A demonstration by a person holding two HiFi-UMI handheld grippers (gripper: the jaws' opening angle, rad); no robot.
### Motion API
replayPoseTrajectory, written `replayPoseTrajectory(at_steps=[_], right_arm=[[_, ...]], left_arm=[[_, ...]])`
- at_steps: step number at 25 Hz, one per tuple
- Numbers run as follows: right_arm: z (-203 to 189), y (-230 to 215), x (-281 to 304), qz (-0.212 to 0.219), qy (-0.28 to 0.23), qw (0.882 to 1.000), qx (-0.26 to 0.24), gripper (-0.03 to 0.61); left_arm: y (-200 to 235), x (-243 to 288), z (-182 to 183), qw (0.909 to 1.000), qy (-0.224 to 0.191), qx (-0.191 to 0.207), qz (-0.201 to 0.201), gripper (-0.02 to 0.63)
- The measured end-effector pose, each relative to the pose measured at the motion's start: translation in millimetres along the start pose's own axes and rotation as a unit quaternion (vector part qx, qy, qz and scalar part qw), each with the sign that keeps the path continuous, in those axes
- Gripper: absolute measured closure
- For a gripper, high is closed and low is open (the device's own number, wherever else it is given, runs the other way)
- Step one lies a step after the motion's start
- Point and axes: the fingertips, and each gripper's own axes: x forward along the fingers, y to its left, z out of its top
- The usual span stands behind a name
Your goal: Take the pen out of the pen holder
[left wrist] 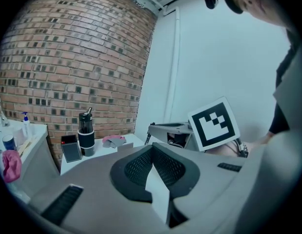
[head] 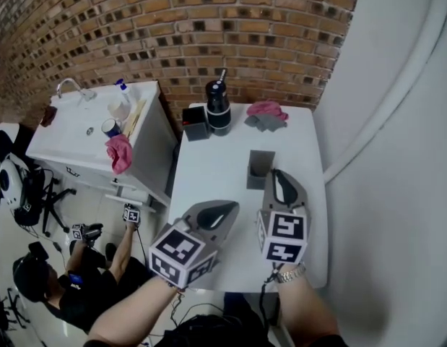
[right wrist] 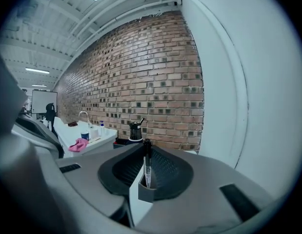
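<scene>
A grey square pen holder (head: pixel 259 169) stands on the white table (head: pixel 209 172). In the right gripper view the holder (right wrist: pixel 147 193) shows straight ahead through the slot between the jaws, and a clear pen with a black cap (right wrist: pixel 147 162) stands upright in it. My right gripper (head: pixel 276 174) hovers just right of the holder, a little toward me, jaws slightly apart with nothing pressed between them. My left gripper (head: pixel 224 208) hangs over the table's near part, jaws also slightly apart and empty; in its own view its pads (left wrist: pixel 136 167) frame only bare table.
At the table's far edge stand a black bottle (head: pixel 218 107) and a black box (head: pixel 196 122), with a pink and grey cloth (head: pixel 266 113) beside them. A white sink counter (head: pixel 79 132) is at left, a white wall at right. A person (head: pixel 79 280) sits on the floor below left.
</scene>
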Motion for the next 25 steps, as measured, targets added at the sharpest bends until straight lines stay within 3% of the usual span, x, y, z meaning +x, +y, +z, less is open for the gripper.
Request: replayPoseTrajectory(at_steps=[12, 25], right_arm=[[27, 47, -116, -0.011, -0.045, 0.999, -0.018, 0.522], [21, 116, -262, -0.021, -0.082, 0.996, -0.036, 0.522]], left_arm=[[-58, -97, 7, 0.9980, -0.054, 0.034, -0.006, 0.611], [-141, -215, -23, 0.9925, -0.093, 0.071, -0.032, 0.611]])
